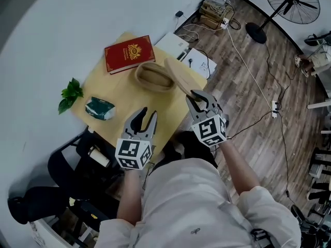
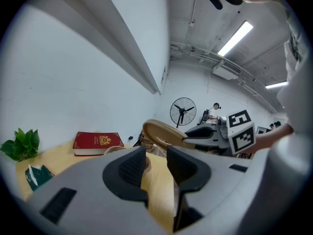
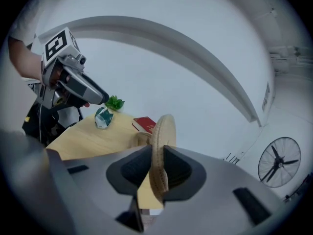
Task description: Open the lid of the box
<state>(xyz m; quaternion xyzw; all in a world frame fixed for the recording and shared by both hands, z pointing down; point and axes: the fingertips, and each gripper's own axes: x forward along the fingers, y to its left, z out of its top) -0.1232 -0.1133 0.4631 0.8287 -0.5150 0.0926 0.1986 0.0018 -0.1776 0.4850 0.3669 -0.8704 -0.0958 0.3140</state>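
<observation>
An oval woven box (image 1: 153,76) stands open-topped on the yellow table (image 1: 129,99). Its woven lid (image 1: 178,76) (image 3: 161,141) is lifted off and tilted on edge to the box's right, with my right gripper (image 1: 199,101) (image 3: 157,169) shut on the lid's rim. In the left gripper view the lid (image 2: 164,132) hangs above the box (image 2: 113,150). My left gripper (image 1: 143,119) (image 2: 156,166) is open near the table's front edge, nothing between its fingers, well short of the box.
A red book (image 1: 129,53) lies at the table's far side, a green-white packet (image 1: 100,108) and a small green plant (image 1: 70,94) at the left. A black chair (image 1: 72,169) stands under the front edge. Cables and a fan (image 1: 289,4) are on the wooden floor right.
</observation>
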